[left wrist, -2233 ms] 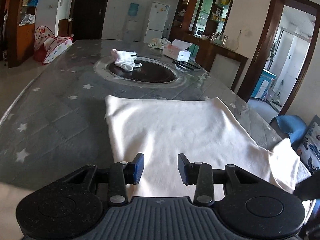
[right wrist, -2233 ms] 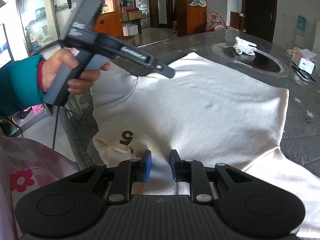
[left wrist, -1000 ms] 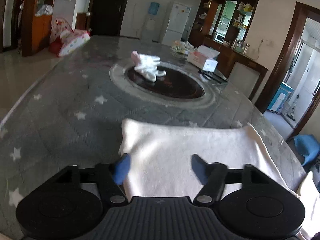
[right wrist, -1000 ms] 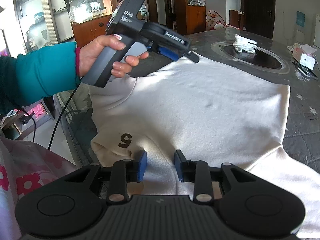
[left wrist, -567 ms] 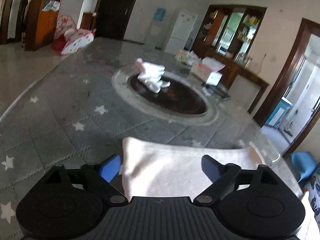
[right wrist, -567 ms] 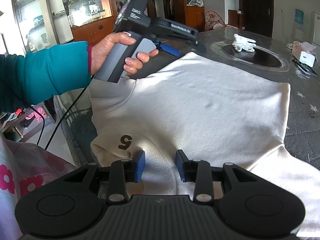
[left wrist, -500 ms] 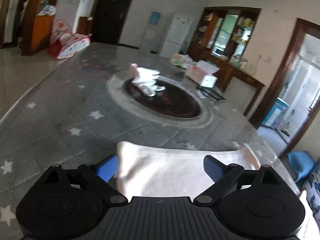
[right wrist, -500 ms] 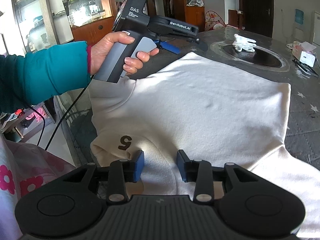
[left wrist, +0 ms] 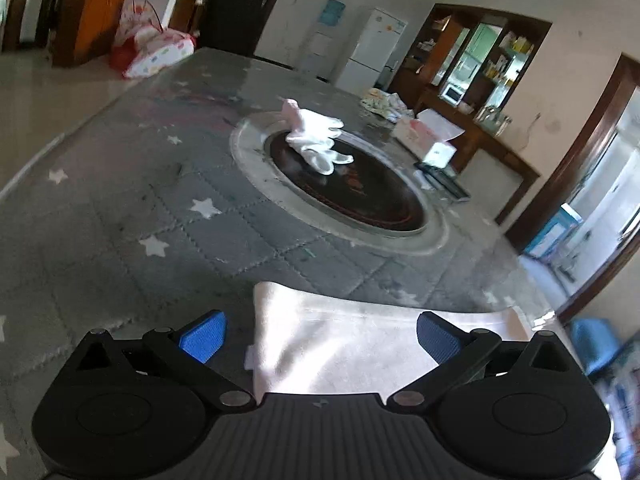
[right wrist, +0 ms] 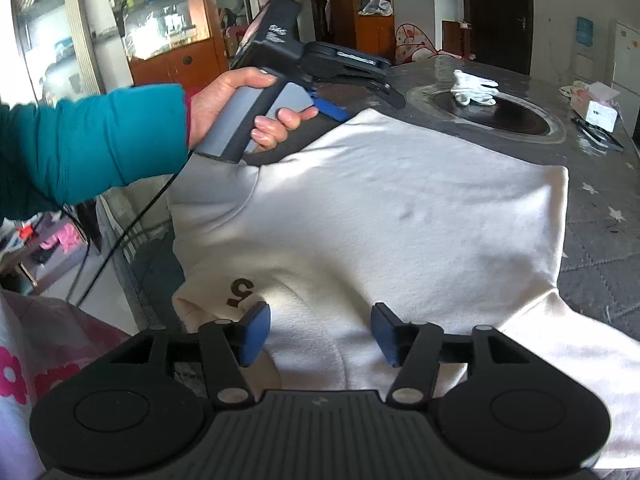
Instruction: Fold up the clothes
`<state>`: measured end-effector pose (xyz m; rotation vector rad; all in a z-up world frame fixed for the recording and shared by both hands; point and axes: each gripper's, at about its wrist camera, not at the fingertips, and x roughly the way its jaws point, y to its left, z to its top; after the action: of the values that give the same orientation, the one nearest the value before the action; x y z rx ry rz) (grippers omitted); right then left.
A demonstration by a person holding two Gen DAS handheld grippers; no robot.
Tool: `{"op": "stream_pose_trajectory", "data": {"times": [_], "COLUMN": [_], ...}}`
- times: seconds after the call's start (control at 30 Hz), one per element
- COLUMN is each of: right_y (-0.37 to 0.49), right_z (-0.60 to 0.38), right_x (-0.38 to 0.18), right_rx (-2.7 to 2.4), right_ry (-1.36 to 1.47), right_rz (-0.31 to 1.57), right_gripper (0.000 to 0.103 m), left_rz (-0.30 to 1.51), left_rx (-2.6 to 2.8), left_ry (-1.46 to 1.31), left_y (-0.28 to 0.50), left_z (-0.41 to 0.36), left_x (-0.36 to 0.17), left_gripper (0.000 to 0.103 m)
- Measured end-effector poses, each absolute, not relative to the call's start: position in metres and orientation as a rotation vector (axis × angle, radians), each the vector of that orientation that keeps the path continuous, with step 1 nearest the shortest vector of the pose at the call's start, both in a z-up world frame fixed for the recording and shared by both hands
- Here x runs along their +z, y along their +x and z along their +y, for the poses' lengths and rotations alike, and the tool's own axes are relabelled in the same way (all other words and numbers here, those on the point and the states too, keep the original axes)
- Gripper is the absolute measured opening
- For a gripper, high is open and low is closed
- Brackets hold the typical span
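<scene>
Cream sweatshirt (right wrist: 392,216), printed "5", lay flat on grey star-patterned table mat (left wrist: 132,216). Left gripper (left wrist: 318,338): jaws just opened wide, hem corner between, unpressed. Right gripper (right wrist: 320,334): jaws just parted, fabric released.

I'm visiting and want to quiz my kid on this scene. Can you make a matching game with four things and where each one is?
Things:
1. white gloves
2. cream garment
3. tissue box
4. printed number 5

Places:
A. beside the right gripper's left pad
B. spread on the near table
C. on the dark round centre
D. far side, past the ring

Pairs: 1-C, 2-B, 3-D, 4-A
</scene>
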<state>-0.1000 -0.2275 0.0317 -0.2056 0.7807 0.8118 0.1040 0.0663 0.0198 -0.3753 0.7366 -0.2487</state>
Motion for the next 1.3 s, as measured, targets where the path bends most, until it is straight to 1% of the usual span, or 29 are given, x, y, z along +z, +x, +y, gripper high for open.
{"op": "stream_pose_trajectory", "data": {"times": [0.13, 0.2, 0.27, 0.3, 0.47, 0.63, 0.8, 1.0, 1.07, 1.3], "right_y": [-0.101, -0.103, -0.104, -0.104, -0.106, -0.108, -0.107, -0.105, -0.104, -0.091], "right_z": [-0.230, -0.229, -0.229, -0.230, -0.232, -0.248, -0.277, -0.328, -0.347, -0.406], "right_x": [0.037, 0.040, 0.042, 0.043, 0.047, 0.054, 0.054, 0.045, 0.043, 0.031], "right_rx": [0.821, 0.828, 0.835, 0.834, 0.804, 0.722, 0.573, 0.330, 0.252, 0.045], "right_ry": [-0.178, -0.175, -0.169, -0.163, -0.139, -0.101, -0.066, 0.012, 0.054, 0.181], "right_rz": [0.767, 0.756, 0.748, 0.744, 0.727, 0.692, 0.682, 0.682, 0.676, 0.687], "right_gripper": [0.076, 0.077, 0.080, 0.085, 0.087, 0.091, 0.092, 0.091, 0.090, 0.078], "left_rz": [0.715, 0.689, 0.663, 0.661, 0.715, 0.725, 0.722, 0.704, 0.694, 0.659], "left_rx": [-0.323, -0.352, -0.355, -0.378, -0.408, -0.373, -0.341, -0.350, -0.355, -0.376], "left_ry": [-0.418, -0.398, -0.356, -0.344, -0.296, -0.368, -0.335, -0.232, -0.195, -0.055], "left_y": [0.092, 0.083, 0.075, 0.073, 0.079, 0.084, 0.068, 0.026, 0.012, -0.032], "left_z": [0.066, 0.061, 0.053, 0.050, 0.038, 0.049, 0.043, 0.018, 0.009, -0.023], "left_x": [0.027, 0.029, 0.030, 0.029, 0.017, 0.017, 0.029, 0.042, 0.044, 0.042], "left_gripper": [0.103, 0.103, 0.103, 0.103, 0.103, 0.103, 0.103, 0.103, 0.103, 0.103]}}
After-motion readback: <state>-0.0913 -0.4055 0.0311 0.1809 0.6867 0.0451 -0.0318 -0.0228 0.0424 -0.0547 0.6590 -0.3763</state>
